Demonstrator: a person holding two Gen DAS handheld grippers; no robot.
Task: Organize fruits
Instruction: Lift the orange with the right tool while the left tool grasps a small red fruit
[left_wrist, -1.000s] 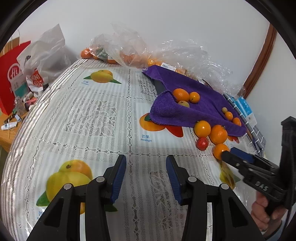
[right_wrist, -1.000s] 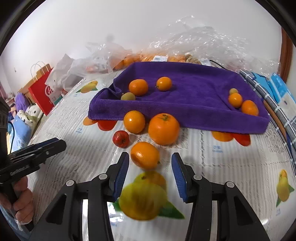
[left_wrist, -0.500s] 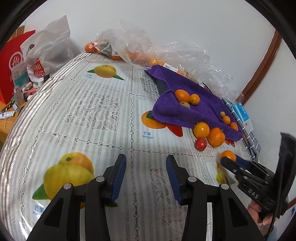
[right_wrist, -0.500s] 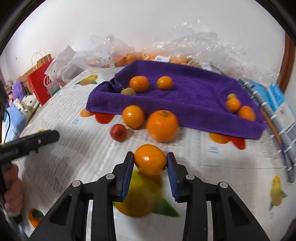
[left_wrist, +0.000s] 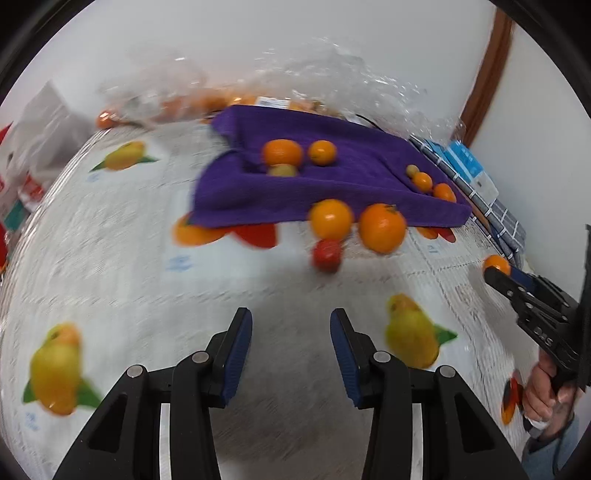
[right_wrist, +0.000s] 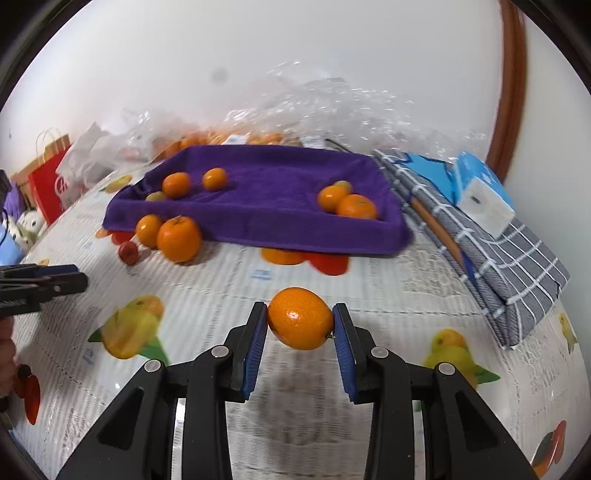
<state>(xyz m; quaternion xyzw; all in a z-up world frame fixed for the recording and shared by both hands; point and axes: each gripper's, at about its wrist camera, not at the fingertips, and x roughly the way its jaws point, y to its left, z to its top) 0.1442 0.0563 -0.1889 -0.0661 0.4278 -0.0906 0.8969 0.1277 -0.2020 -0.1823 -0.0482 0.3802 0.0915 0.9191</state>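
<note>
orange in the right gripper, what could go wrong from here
1. The right gripper pinches the round orange only at its two ends, so it might slip or spin out.
2. The purple towel has soft raised edges; a dropped fruit could roll off.
3. The left gripper is open and near; the two could bump.

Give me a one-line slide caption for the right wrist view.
Right gripper clamps an orange above the fruit-print tablecloth, facing the purple towel holding more fruit.

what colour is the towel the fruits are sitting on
Purple towel, seen best in the right wrist view.
</note>
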